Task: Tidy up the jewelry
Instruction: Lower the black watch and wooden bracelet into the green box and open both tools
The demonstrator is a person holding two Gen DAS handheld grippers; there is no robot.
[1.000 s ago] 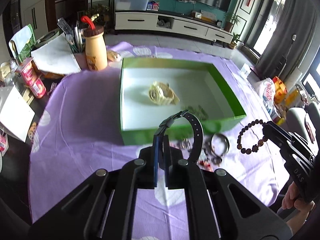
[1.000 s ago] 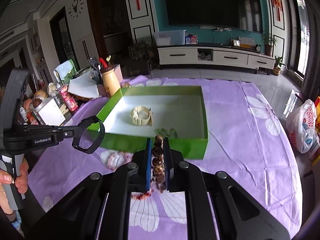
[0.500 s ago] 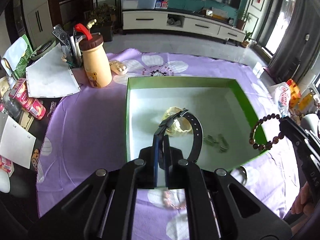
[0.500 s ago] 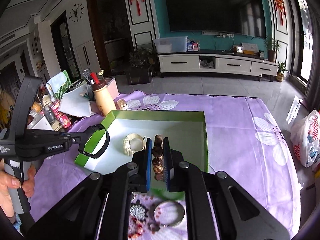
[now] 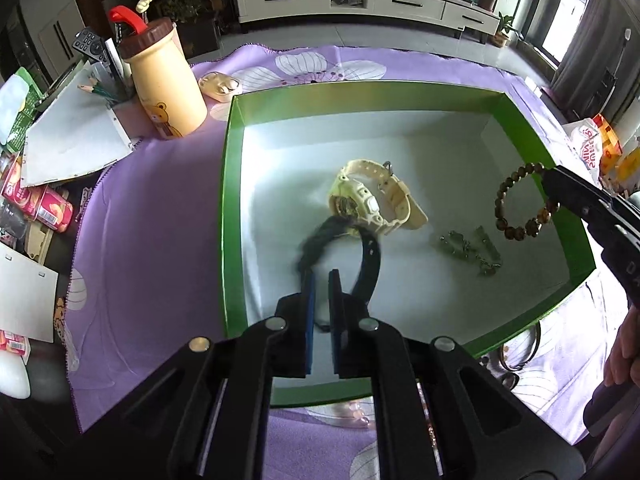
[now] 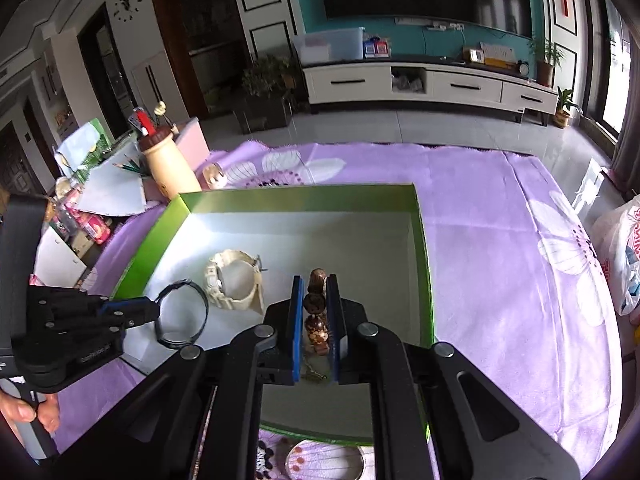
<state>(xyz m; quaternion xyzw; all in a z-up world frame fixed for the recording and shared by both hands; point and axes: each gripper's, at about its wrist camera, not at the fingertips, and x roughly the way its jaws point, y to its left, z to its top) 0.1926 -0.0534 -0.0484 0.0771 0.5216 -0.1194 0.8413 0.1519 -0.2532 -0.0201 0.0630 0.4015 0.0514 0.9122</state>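
Over the green box on the purple-clothed counter, both grippers hang with jewelry in their grasp. The left gripper has its blue-padded fingers close together on the black watch, whose strap loops up and out beyond the tips; motion blur smears the far side of the loop, so the exact point of contact is hard to make out. From the right wrist view the same black watch shows as a ring at the tip of the left gripper, above the box's near left corner.

The right gripper has its fingers clamped on the brown bead bracelet, beads stacked in a line between the pads. From the left wrist view that bead bracelet hangs as an open ring from the right gripper, above the right side of the box.

Inside the box a cream watch lies near the middle of the white floor, with a small silver chain piece just to its right, apart from it. A silver bangle lies on the cloth outside the box's near right corner. Left of the box stand a cream bottle with a brown lid and a small cream earbud case.
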